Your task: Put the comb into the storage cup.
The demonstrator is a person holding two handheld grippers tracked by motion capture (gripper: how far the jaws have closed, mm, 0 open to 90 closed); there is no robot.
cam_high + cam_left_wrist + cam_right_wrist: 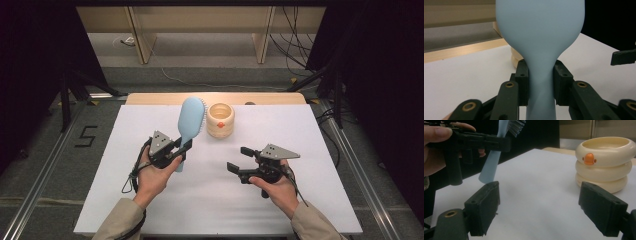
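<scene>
The left gripper (181,148) has its jaws squeezed tight on the thin neck of a blue hairbrush (190,122), held up off the white tabletop (310,150). Just beside the brush head sits a cream pot (220,120) with an orange duck mark. The right gripper (241,159) hangs nearby, jaws wide apart, holding nothing.

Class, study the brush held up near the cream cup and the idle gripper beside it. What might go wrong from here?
1. The left hand-held gripper clamps the blue hairbrush low on its narrow handle, so the wide head above may tip or swivel.
2. The brush head hangs close to the cream ringed cup; a swing might knock it.
3. The right hand-held gripper, open, could get in the way if the brush lowers.
</scene>
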